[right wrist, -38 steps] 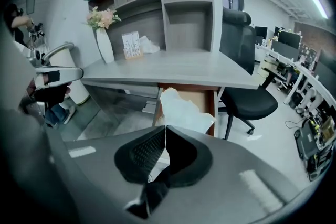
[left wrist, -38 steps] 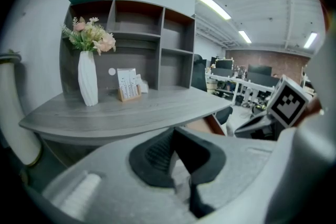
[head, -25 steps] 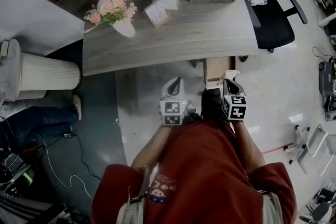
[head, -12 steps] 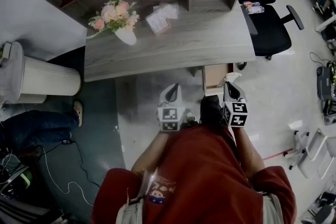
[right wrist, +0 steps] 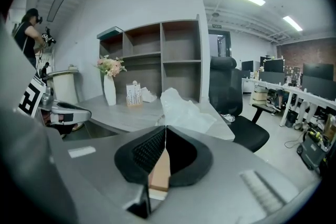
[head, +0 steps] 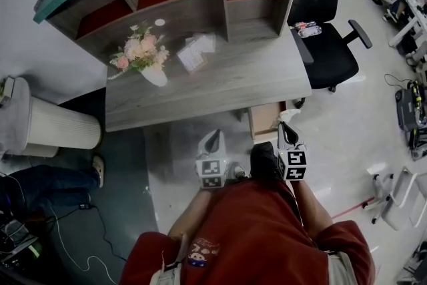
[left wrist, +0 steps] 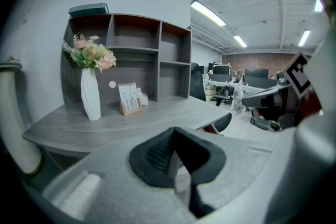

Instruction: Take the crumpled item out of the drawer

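Right claw (right wrist: 165,131) pinching crumpled paper (right wrist: 186,110), left claw (left wrist: 175,136) closed, card (left wrist: 128,98) print illegible

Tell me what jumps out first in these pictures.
The white crumpled item pinched in the right hand-held gripper stands out, just by the open drawer under the desk at its right end. Next comes the pink bouquet in a white vase on the desk's left side.

We stepped back from the desk (head: 220,80), and the right gripper (head: 285,125) drew the crumpled item (head: 292,115) away from the drawer (head: 262,118).
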A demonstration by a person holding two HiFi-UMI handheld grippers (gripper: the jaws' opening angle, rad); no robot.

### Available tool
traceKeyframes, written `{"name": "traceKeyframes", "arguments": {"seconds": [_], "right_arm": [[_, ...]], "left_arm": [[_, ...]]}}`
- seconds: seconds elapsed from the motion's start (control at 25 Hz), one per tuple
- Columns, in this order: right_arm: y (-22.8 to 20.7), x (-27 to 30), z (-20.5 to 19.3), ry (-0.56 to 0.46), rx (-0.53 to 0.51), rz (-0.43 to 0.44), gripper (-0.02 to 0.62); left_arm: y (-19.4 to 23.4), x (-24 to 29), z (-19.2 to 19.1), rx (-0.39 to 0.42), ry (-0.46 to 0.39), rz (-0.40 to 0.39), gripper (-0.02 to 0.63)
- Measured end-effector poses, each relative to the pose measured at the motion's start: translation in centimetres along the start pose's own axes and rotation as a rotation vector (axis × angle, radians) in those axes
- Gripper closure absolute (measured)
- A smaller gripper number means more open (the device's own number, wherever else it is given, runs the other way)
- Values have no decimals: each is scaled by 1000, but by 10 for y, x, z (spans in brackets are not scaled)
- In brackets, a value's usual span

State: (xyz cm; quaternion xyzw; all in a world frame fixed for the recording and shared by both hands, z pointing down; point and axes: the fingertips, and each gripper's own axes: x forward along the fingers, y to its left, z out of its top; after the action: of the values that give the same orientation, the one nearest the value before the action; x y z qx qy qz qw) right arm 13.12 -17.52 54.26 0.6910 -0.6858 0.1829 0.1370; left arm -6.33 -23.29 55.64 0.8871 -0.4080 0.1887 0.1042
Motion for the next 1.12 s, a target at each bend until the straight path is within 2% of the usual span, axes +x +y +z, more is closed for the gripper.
{"name": "traceKeyframes", "arguments": {"seconds": [0.48, 1.12], "right_arm": [[-7, -10, 12, -49, 8, -3, 591], [-11, -6, 16, -56, 15, -5, 591]], "left_arm": [[-13, 2, 9, 12, -11, 9, 609], [-13, 9, 18, 16, -28, 0, 609]]}}
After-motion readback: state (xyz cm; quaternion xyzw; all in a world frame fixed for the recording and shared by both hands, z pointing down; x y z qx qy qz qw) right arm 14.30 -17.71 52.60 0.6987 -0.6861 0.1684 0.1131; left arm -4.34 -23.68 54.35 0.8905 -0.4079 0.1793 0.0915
